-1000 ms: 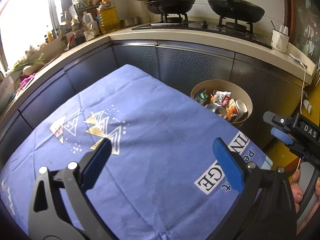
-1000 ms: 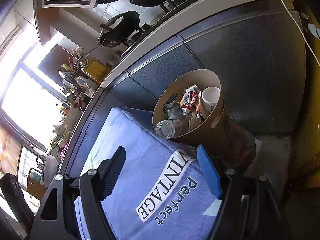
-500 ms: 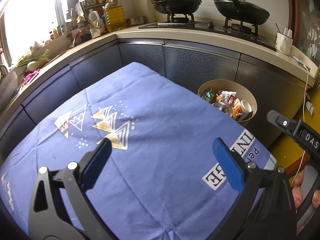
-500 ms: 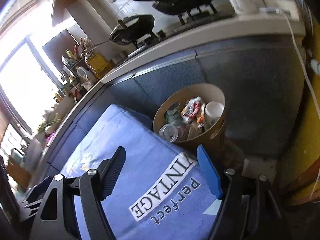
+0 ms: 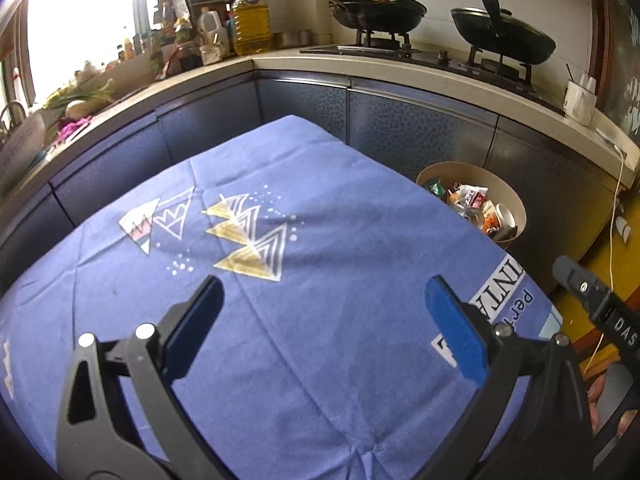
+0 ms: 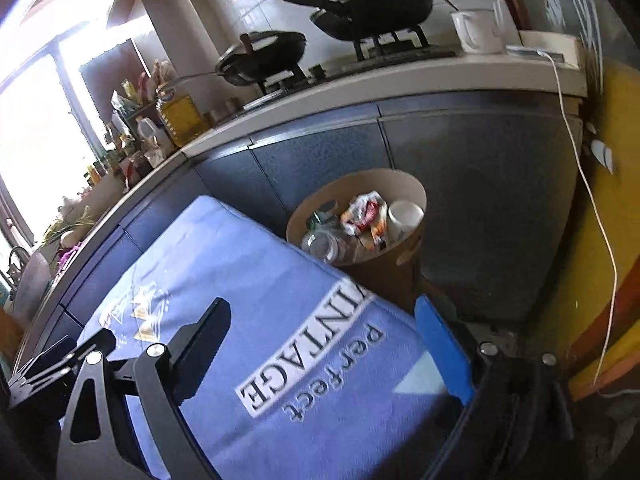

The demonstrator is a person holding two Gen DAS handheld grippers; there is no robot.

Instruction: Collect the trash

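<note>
Trash in bin; both grippers empty.

The bin (image 6: 400, 264) stands on the floor beside the table's far right corner, against the cabinets (image 5: 416, 128), holding wrappers (image 6: 362, 214), a cup (image 6: 404, 216) and a can (image 6: 320, 244). The cloth (image 5: 320, 360) shows no litter, so collection looks finished. The left gripper (image 5: 320, 332) and right gripper (image 6: 326, 352) hang over it, jaws spread wide. Open room lies across the cloth; right of the bin is tight.

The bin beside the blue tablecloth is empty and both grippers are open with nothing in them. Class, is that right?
Not quite. The bin is not empty: the right wrist view shows it holding wrappers, a white cup and a clear bottle. The rest stands: it sits beside the blue tablecloth, and the left gripper and right gripper are open with nothing in them.
</note>
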